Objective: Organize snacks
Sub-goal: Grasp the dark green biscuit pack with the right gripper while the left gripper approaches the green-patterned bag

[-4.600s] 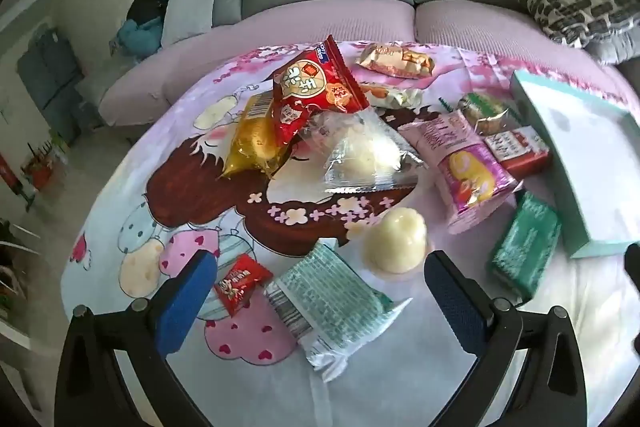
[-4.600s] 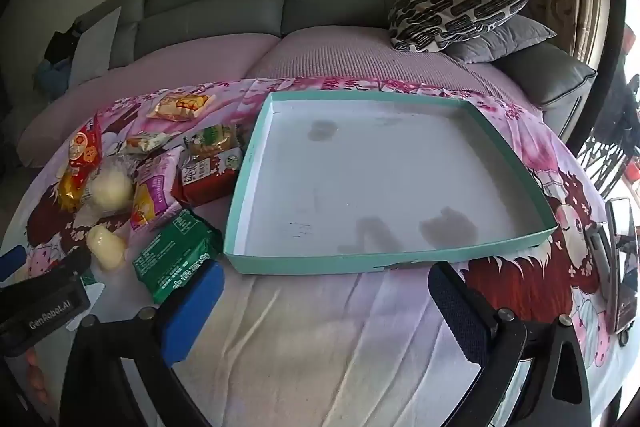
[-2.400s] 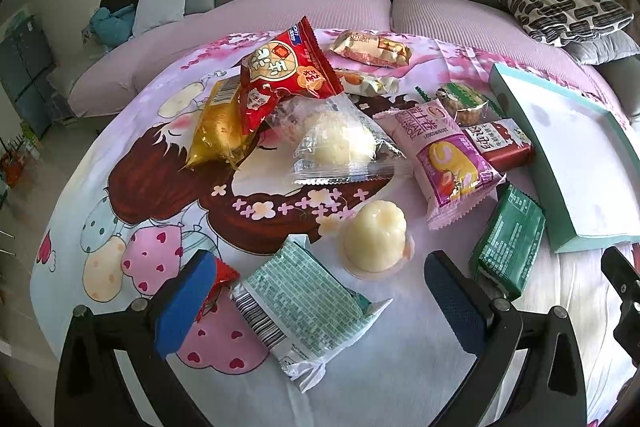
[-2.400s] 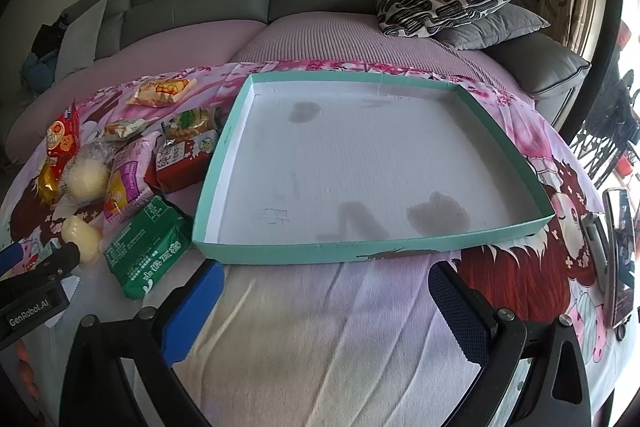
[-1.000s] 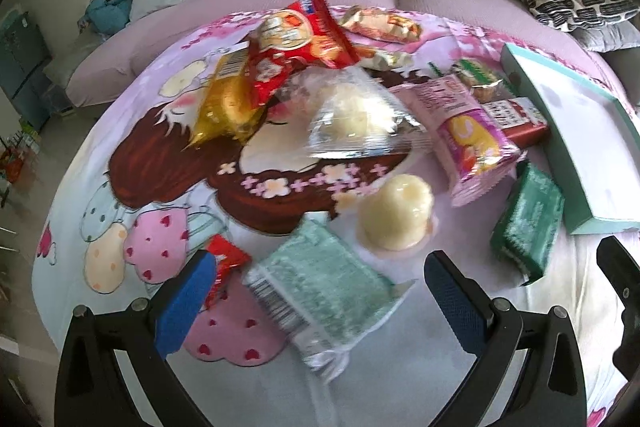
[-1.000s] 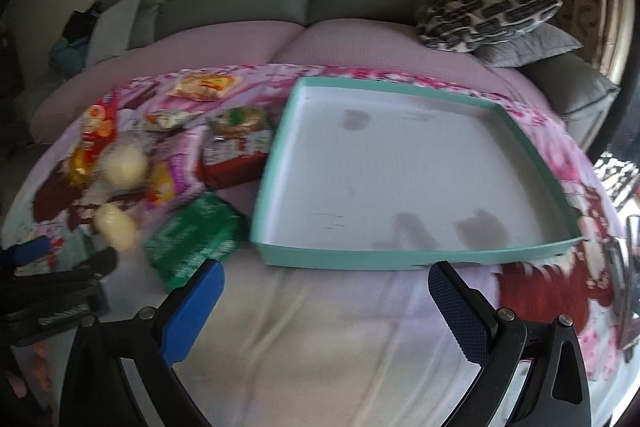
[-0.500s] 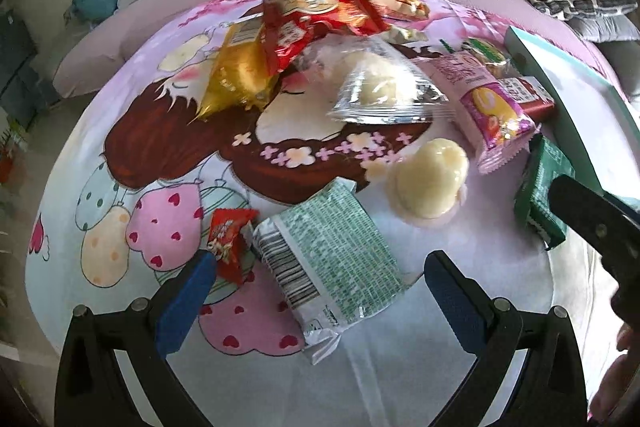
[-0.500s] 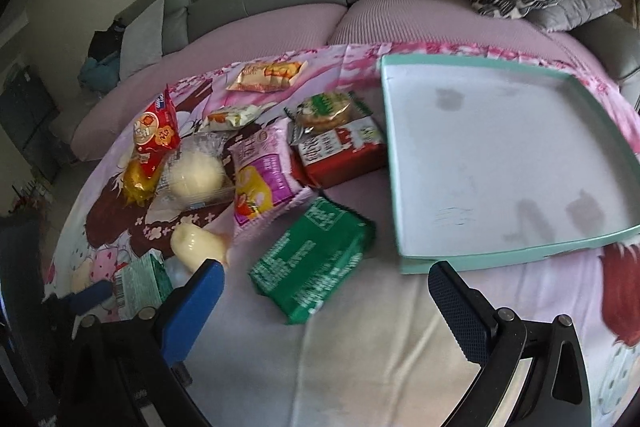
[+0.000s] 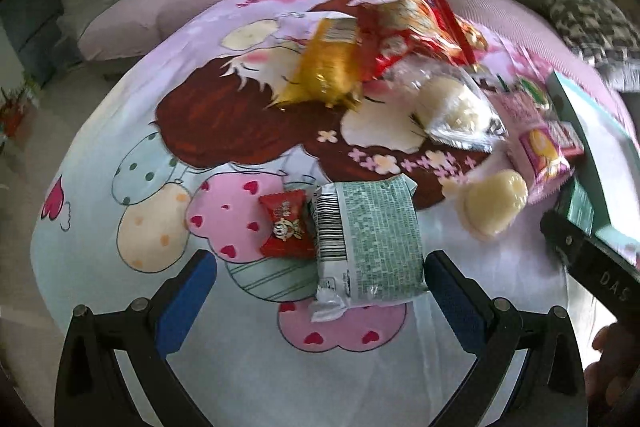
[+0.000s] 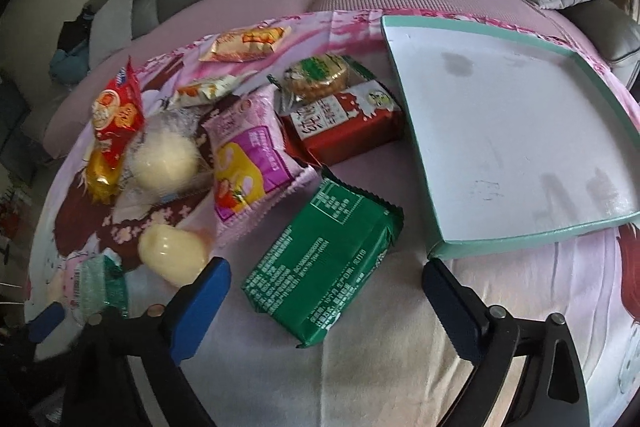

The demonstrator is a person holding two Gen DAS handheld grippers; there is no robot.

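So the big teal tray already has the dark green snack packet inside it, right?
Not quite. The right wrist view shows the big teal tray holding no snacks; the dark green snack packet lies on the cartoon-print cloth beside it, between the closing right gripper's fingers, not yet pinched.

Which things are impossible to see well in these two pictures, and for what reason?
- Dark green packet, left wrist view: mostly hidden behind the right gripper's black body and the teal tray.
- Teal tray, left wrist view: cut off by the picture edge.
- Pale green packet, right wrist view: partly covered by the left gripper's finger; blurred.
- Print on the dark green packet, right wrist view: too small to read.
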